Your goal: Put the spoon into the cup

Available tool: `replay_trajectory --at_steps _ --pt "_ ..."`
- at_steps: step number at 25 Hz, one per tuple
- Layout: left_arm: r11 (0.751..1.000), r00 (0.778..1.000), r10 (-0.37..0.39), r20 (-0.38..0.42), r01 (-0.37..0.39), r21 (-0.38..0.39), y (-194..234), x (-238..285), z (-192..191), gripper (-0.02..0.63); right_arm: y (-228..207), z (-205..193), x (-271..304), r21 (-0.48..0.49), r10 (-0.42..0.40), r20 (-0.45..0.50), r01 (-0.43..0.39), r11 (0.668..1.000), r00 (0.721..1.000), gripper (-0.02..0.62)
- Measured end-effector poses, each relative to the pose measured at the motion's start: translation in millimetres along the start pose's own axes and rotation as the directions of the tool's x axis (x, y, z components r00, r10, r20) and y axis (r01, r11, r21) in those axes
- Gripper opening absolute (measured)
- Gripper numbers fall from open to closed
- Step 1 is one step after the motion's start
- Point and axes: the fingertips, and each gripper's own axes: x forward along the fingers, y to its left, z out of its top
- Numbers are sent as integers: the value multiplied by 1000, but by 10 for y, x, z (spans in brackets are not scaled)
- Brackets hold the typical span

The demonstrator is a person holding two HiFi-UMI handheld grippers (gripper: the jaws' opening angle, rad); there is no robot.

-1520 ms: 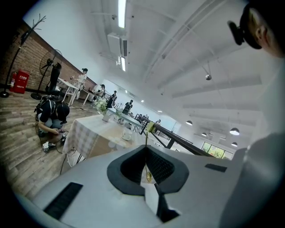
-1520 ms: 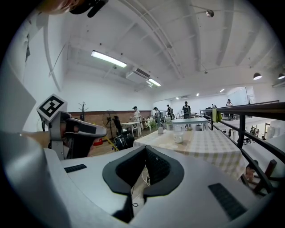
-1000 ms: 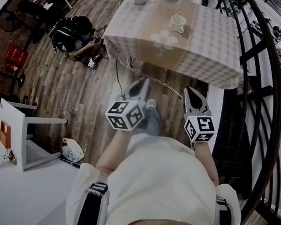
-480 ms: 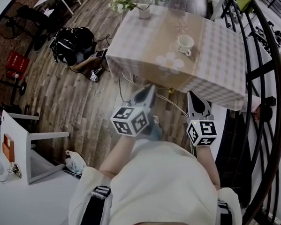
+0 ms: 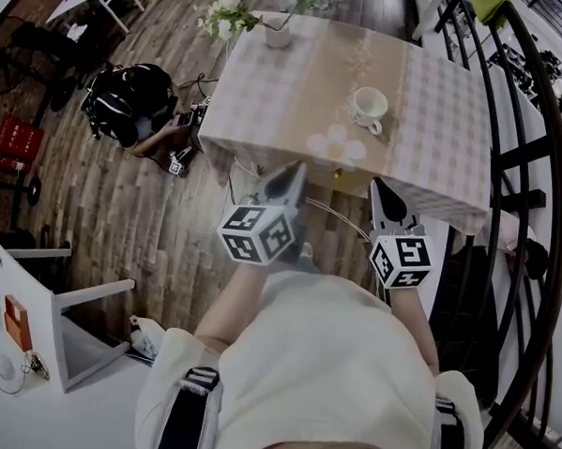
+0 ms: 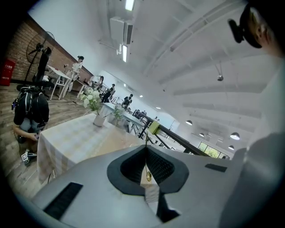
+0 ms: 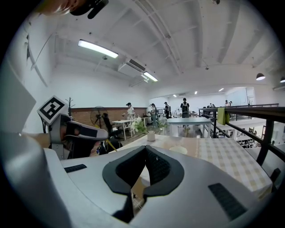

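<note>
A thin gold spoon is clamped between the jaws of my left gripper, which is shut on it. In the head view its gold end sticks out to the right of the left gripper. The right gripper view shows it as a yellow stick. My right gripper is shut with nothing in it. Both grippers hover over the floor just short of the table's near edge. The white cup stands on the checked tablecloth, ahead of the right gripper.
A vase of white flowers stands at the table's far left corner. A black backpack lies on the wooden floor at left, and a white chair is nearer. A black railing runs along the right. People stand far off.
Both grippers have moved forward together towards the table. The table and cup now sit lower and nearer in the head view. The spoon stays in the left gripper.
</note>
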Motion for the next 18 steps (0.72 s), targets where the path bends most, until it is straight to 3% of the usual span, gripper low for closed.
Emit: replay_trajectory --at_steps 8,18 --pt "999 999 -37 -20 37 -7 210 474 249 5 -204 40 469 4 -35 -27 36 999 999 0" --pt "997 997 -70 -29 69 -38 297 927 373 5 -434 39 618 3 -85 -74 85 996 994 0"
